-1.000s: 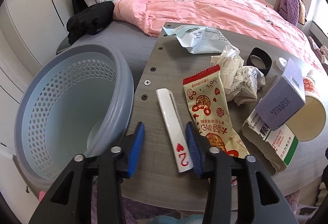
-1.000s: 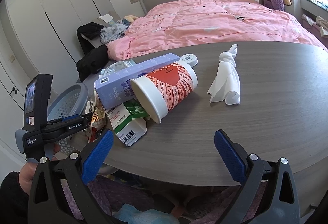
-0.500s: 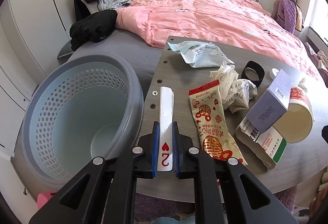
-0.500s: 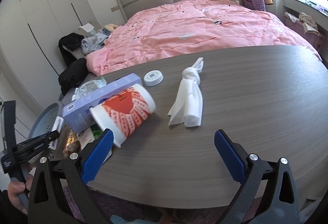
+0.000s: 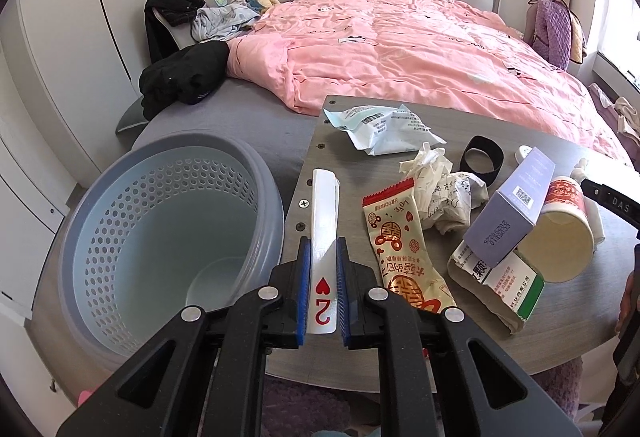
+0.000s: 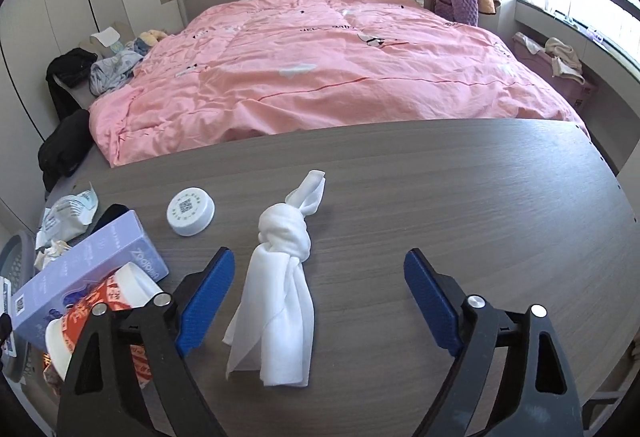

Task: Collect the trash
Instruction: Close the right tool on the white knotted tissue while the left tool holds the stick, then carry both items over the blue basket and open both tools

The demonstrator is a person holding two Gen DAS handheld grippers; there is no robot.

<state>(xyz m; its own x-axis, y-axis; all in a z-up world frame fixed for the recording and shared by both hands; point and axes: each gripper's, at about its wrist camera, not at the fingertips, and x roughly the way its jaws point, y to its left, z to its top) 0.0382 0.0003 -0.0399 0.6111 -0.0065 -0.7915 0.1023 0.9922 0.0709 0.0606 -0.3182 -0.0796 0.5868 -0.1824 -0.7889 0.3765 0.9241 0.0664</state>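
My left gripper (image 5: 323, 269) is shut on a folded white playing card (image 5: 325, 221), a two of hearts, held above the table's left end. A perforated blue waste basket (image 5: 160, 237) stands just left of it, below the table edge. On the table lie a red and cream snack wrapper (image 5: 404, 249), crumpled paper (image 5: 440, 193), a lilac box (image 5: 512, 213), a paper cup (image 5: 568, 237) and a green and white carton (image 5: 508, 285). My right gripper (image 6: 318, 295) is open over a knotted white cloth (image 6: 280, 277).
A grey wooden table (image 6: 440, 197) stands at the foot of a pink bed (image 5: 400, 49). A torn pale blue mailer (image 5: 384, 127), a black ring (image 5: 482, 159) and a white round lid (image 6: 190, 211) also lie on the table. Dark clothes (image 5: 184, 77) lie at the bed's left.
My left gripper shut on the playing card and lifted it off the table towards the basket. My right gripper moved right, from over the cup to over the knotted cloth.
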